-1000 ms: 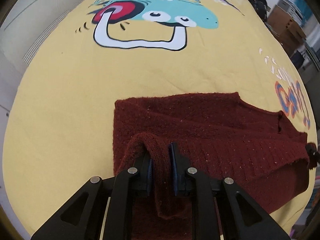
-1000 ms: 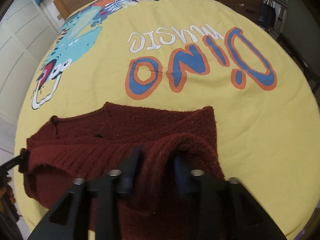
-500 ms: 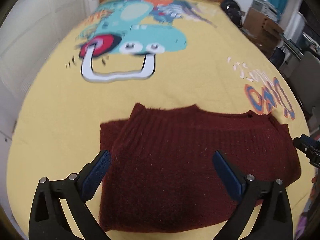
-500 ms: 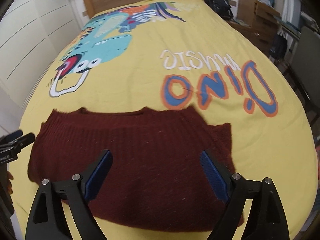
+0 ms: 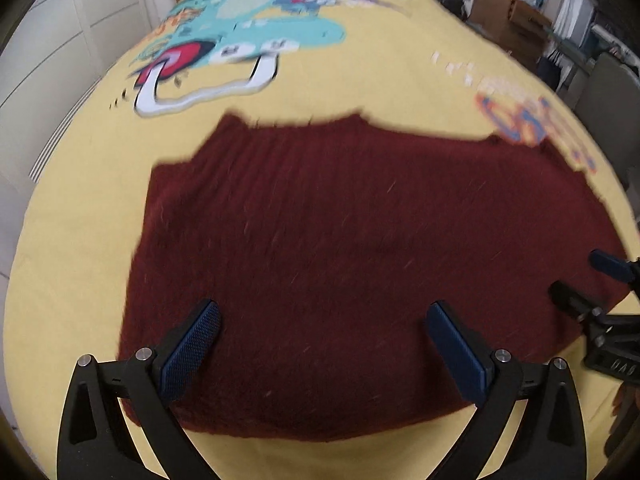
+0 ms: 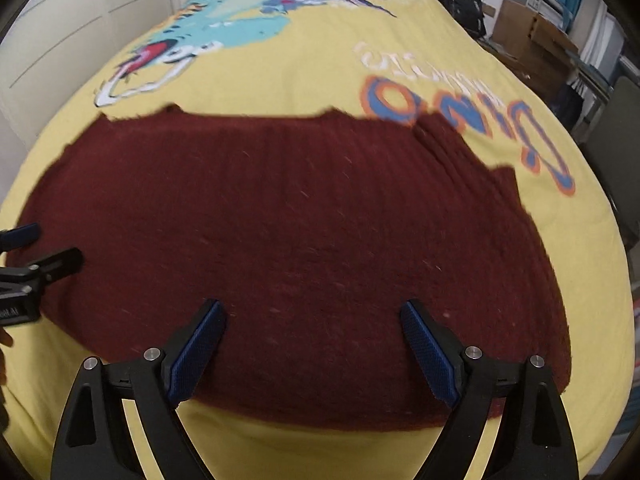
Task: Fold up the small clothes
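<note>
Yellow bedding (image 5: 100,216) printed with a cartoon dinosaur is filling both wrist views, with wardrobe doors and stacked boxes sitting beyond. Nearest the cameras, the left gripper (image 5: 322,344) and the right gripper (image 6: 314,340) are hovering with fingers spread wide, gripping nothing — their jaws have just been opening, and only knit is lying beneath the gap. Under them a dark red sweater (image 5: 360,248) is resting on the near part of the bed, folded into a broad, fuzzy, ribbed rectangle with a slightly ragged far edge. For the next fold, each gripper is probably best pinching a matching edge — both layers together — and carrying it across evenly so nothing is bunching.
</note>
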